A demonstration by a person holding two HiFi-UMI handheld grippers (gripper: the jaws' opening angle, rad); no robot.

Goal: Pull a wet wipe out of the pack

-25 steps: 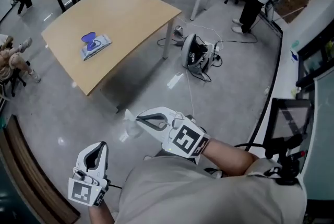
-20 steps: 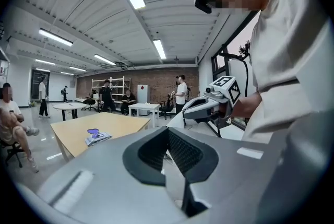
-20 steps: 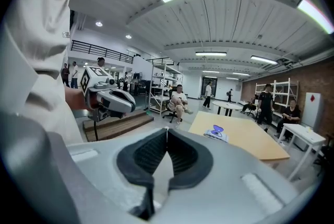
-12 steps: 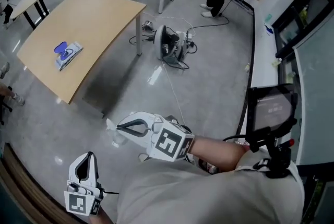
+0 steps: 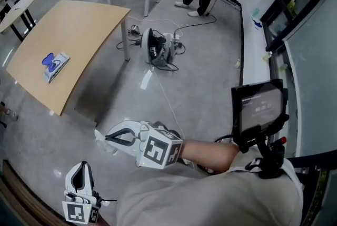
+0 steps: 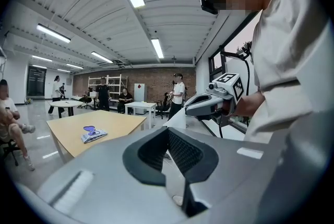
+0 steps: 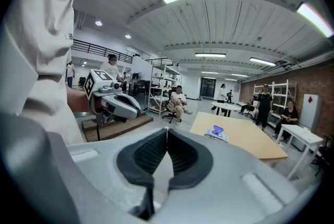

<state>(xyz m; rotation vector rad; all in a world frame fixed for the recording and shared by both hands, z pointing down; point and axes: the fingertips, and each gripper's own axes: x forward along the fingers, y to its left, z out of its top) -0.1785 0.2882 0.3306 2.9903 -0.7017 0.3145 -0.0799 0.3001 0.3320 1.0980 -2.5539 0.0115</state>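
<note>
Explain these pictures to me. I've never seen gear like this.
There is no robot here: a person holds a two-jaw tool in each hand. The view from above comes from a camera on the person's head, looking down. The other two come from cameras riding on each tool, looking along its jaws. The right hand-held gripper is shut on a white wet wipe. The left hand-held gripper is shut with nothing in it. Further off stands a wooden table, and on it lies the blue-topped wipe pack.
</note>
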